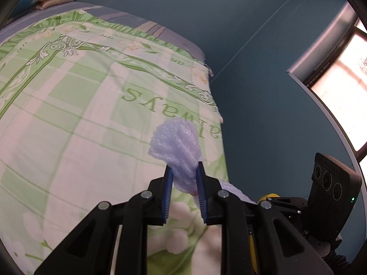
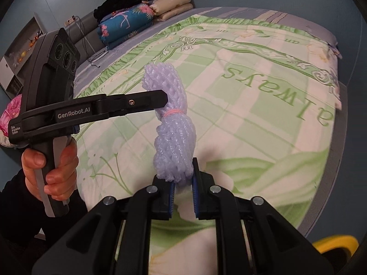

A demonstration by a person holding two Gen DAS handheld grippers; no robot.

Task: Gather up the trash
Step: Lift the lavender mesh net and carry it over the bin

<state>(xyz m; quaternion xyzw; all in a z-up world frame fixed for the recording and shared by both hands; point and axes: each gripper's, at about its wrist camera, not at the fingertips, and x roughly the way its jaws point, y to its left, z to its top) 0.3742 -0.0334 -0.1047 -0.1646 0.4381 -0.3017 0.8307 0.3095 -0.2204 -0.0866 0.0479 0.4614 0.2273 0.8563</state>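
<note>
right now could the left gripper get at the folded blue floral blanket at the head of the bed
Probably not: the left gripper is shut on the lilac foam net bundle, shared with the right gripper, and the folded blue floral blanket lies far across the bed.

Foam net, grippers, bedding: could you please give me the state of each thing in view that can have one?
Foam net: bundled, tied with a pink band, held off the bed by both ends.
Left gripper: shut on the foam net's upper end.
Right gripper: shut on the foam net's lower end.
Bedspread: spread flat over the bed.
Quilts: folded, stacked at the headboard.
</note>
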